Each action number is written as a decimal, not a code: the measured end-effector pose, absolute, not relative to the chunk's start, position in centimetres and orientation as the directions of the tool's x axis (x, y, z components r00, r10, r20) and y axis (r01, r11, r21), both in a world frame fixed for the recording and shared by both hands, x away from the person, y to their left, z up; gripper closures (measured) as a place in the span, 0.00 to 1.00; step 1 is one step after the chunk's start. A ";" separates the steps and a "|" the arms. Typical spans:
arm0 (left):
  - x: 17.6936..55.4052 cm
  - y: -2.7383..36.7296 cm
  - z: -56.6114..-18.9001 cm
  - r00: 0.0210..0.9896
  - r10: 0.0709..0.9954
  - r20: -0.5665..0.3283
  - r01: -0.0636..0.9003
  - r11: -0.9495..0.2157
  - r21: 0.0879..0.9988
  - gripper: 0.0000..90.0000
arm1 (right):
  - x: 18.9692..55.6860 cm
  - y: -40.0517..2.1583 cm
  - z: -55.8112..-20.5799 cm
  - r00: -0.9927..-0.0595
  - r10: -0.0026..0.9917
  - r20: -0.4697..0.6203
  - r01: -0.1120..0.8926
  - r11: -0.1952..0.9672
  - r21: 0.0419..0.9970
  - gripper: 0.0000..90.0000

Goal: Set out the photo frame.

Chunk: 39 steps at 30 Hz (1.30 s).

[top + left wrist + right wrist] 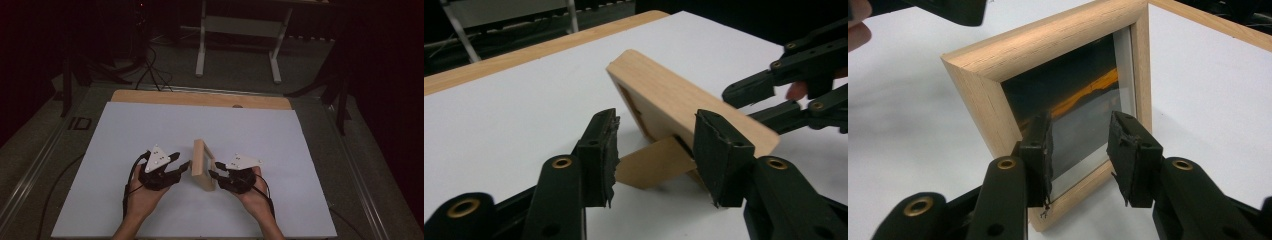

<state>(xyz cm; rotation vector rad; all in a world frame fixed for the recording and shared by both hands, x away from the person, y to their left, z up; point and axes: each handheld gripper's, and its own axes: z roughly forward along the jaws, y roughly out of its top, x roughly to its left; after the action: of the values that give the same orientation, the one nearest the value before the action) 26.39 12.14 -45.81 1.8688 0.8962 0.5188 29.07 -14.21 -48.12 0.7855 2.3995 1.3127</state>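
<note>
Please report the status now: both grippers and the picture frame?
Left gripper open behind picture frame, right gripper open at its glass. Frame standing on its prop. Nothing in the way.

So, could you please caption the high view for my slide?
Wooden picture frame standing on a white table between two open hand-held grippers.

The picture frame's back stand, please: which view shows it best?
The left gripper view: the stand props up the picture frame from behind. The high view gives the frame edge-on; the right gripper view shows its glass front.
</note>
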 end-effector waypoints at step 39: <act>26.4 7.3 -46.8 0.655 0.755 -0.041 0.408 -0.308 0.859 0.34 | 29.2 -14.7 -47.9 -0.803 0.597 0.005 0.323 0.428 0.844 0.66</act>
<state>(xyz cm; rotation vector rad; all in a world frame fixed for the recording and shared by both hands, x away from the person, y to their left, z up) 26.40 7.30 -46.81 1.9374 0.9110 0.4664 29.23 -14.70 -47.91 0.7943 2.3896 1.3164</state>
